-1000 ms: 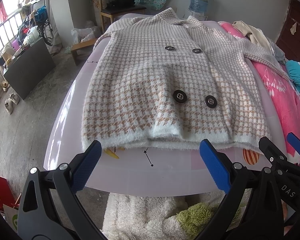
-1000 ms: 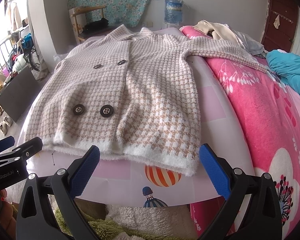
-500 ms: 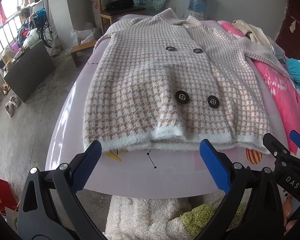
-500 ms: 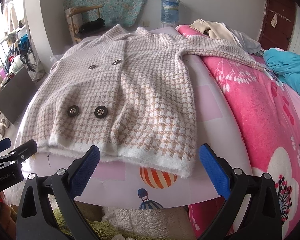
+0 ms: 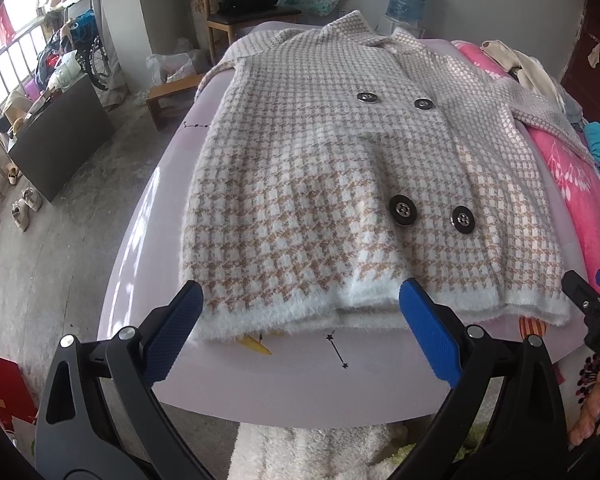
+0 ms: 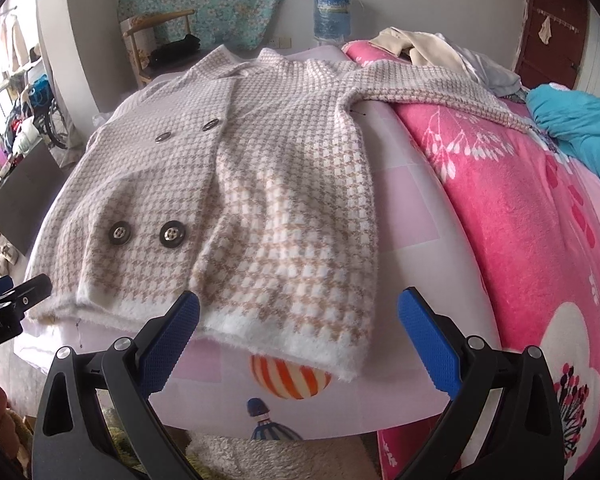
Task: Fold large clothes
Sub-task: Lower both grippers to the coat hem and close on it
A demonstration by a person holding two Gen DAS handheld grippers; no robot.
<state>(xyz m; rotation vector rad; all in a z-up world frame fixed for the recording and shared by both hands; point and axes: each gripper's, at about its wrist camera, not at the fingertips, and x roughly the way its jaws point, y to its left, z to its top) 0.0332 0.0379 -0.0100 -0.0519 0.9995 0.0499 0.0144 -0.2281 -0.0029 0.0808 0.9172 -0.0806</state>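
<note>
A beige and white houndstooth coat (image 5: 340,168) (image 6: 236,184) lies spread face up on a pale pink sheet (image 5: 300,356) (image 6: 400,264), its fuzzy white hem nearest me and black buttons (image 5: 402,210) (image 6: 172,234) down the front. One sleeve (image 6: 440,88) stretches right over a pink blanket. My left gripper (image 5: 300,324) is open, its blue pads at the hem's left part, nothing between them. My right gripper (image 6: 298,326) is open too, straddling the hem's right corner without touching it. Each gripper shows at the edge of the other's view.
A bright pink flowered blanket (image 6: 520,208) covers the bed's right side, with a teal cloth (image 6: 580,124) and cream garments (image 6: 420,48) behind. A wooden chair (image 5: 240,4), a water jug (image 6: 332,12) and a dark cabinet (image 5: 56,140) stand beyond. A fluffy white rug (image 5: 300,452) lies below.
Both grippers have moved forward toward the coat's hem, which now reaches the level of their blue pads. Both stayed open.
</note>
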